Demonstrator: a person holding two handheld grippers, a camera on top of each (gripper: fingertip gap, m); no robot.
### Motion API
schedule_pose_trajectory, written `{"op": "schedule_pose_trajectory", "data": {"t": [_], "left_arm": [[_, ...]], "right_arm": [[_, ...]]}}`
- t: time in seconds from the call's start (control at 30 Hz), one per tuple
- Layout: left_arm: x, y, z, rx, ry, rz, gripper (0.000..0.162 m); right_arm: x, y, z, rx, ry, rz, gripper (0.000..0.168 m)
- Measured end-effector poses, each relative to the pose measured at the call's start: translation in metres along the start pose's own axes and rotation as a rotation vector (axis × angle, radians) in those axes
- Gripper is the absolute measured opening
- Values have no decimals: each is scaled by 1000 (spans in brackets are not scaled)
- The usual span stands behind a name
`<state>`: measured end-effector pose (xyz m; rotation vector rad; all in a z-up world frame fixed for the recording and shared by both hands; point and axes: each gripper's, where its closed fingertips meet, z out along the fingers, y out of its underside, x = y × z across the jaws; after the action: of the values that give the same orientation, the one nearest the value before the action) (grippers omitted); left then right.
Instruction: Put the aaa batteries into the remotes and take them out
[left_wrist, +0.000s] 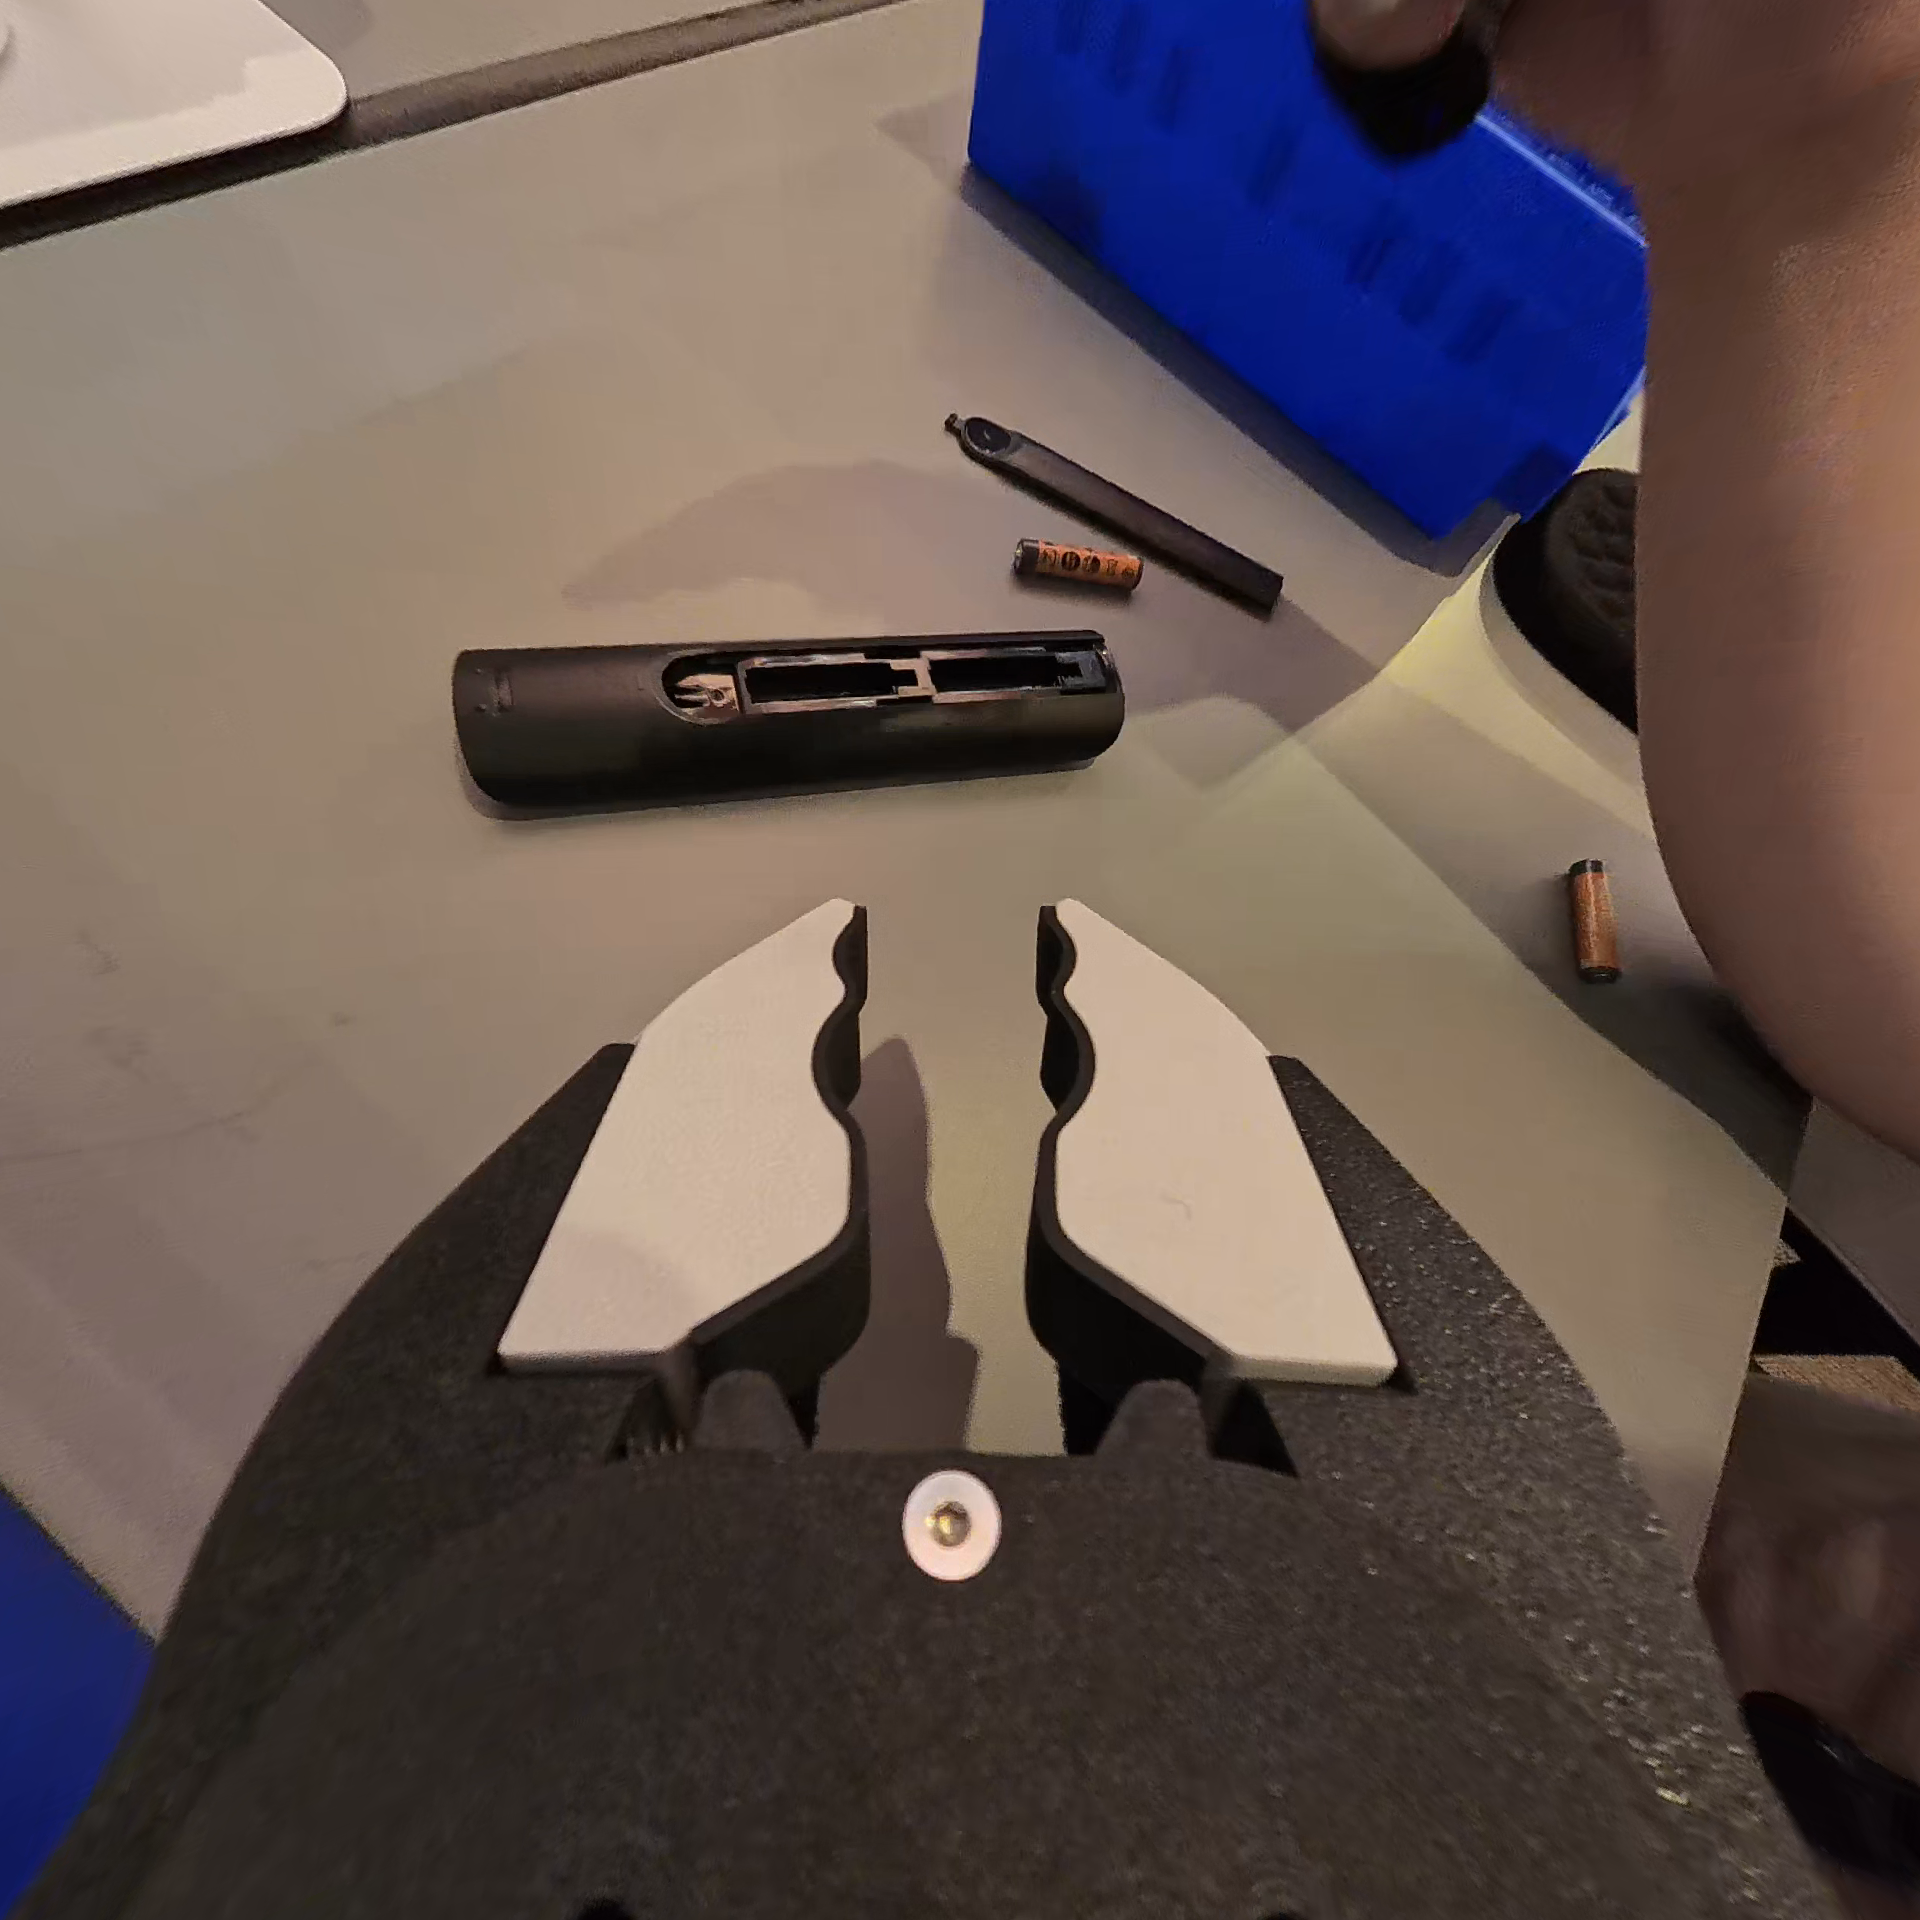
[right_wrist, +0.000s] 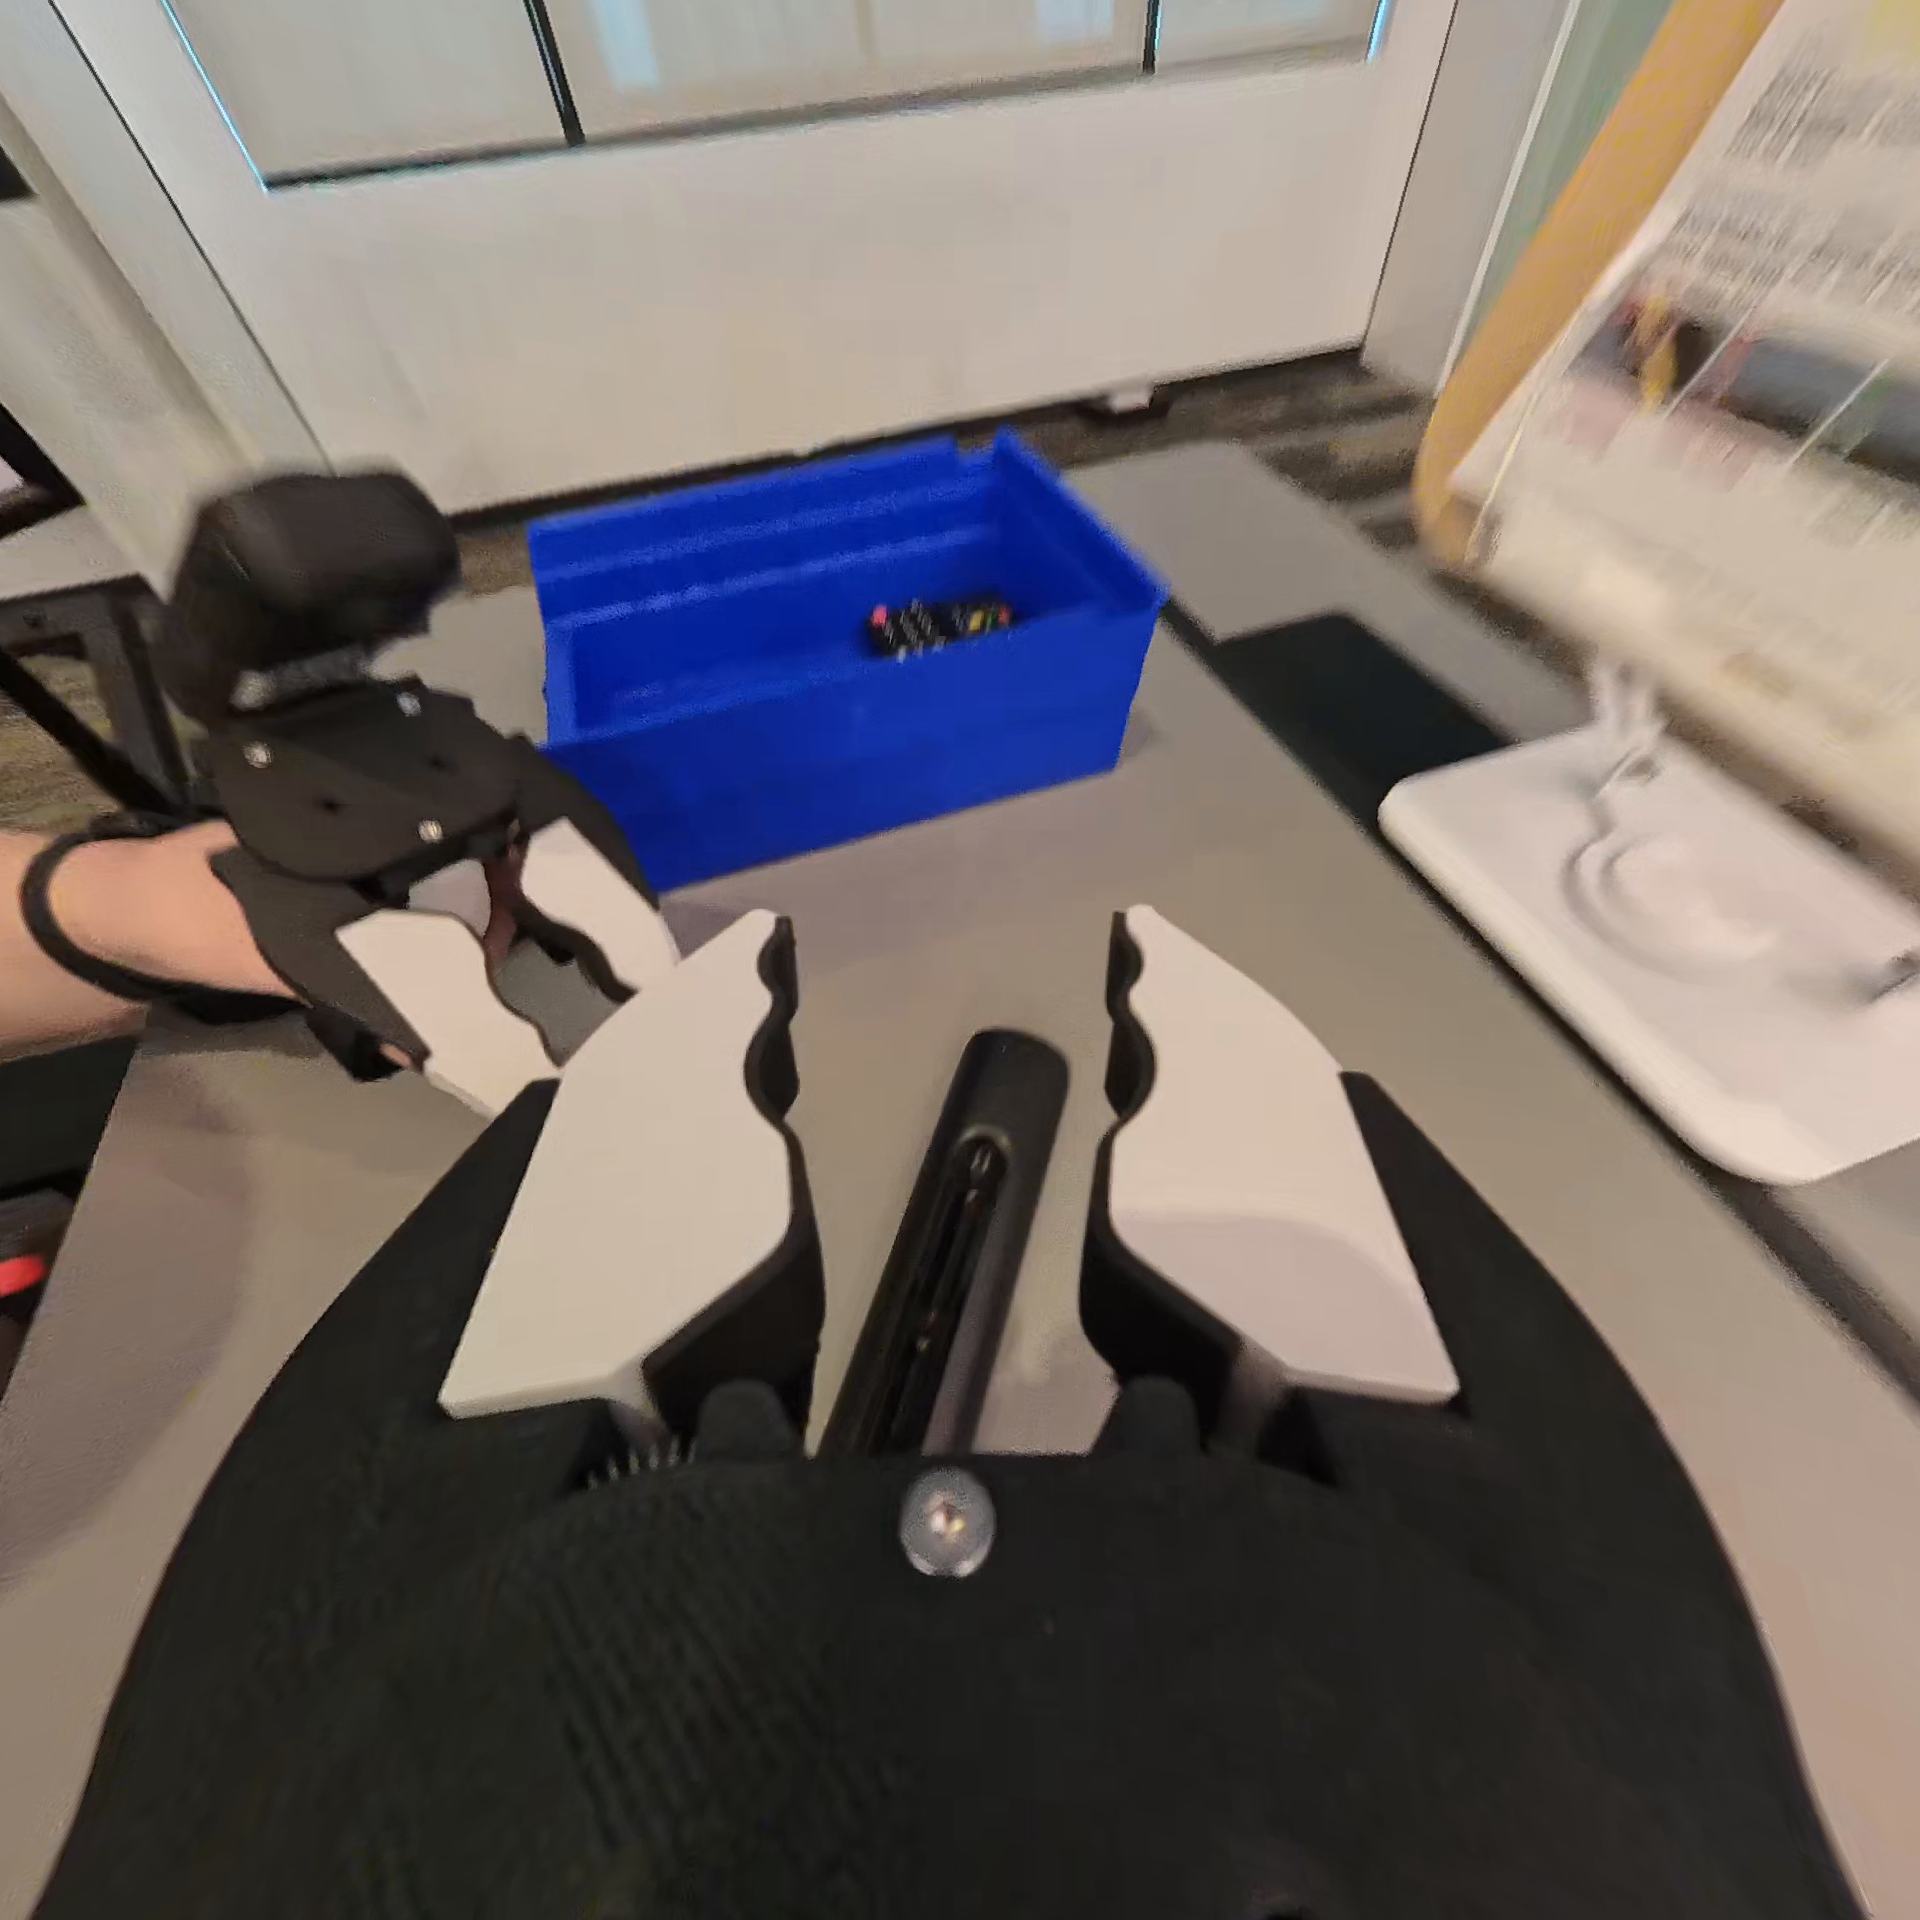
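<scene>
A black remote (left_wrist: 790, 717) lies face down on the grey table with its battery bay open and empty. Its black cover (left_wrist: 1117, 511) lies beyond it, next to one AAA battery (left_wrist: 1078, 566). A second AAA battery (left_wrist: 1594, 921) lies at the right, near a person's arm. My left gripper (left_wrist: 951, 914) is open and empty, hovering just short of the remote. In the right wrist view my right gripper (right_wrist: 951, 925) is open above the same remote (right_wrist: 961, 1236), which runs between its fingers below. The left gripper (right_wrist: 582, 1023) shows at its left, open.
A blue bin (right_wrist: 862, 623) stands at the back of the table with another remote (right_wrist: 940, 623) inside; it also shows in the left wrist view (left_wrist: 1320, 239). A white stand base (right_wrist: 1662, 935) holding a tilted sign sits at the right. A person's arm (left_wrist: 1787, 520) crosses the right side.
</scene>
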<state>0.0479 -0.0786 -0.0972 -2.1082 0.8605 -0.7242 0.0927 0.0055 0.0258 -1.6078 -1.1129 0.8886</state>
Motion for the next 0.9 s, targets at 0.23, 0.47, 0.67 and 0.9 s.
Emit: {"op": "schedule_pose_trajectory", "data": {"t": [0.23, 0.47, 0.67, 0.9], "left_arm": [[5, -2, -10, 19, 36, 4, 31], [15, -1, -15, 7, 83, 38, 31], [19, -2, -20, 5, 72, 47, 31], [17, 2, -27, 14, 46, 7, 31]], "right_arm": [[-74, 11, -41, -219, -223, -98, 54], [-178, 195, -121, -752, -564, -172, 23], [-165, 246, -133, -826, -410, -270, 19], [-125, 220, -107, -697, -242, -212, 12]]}}
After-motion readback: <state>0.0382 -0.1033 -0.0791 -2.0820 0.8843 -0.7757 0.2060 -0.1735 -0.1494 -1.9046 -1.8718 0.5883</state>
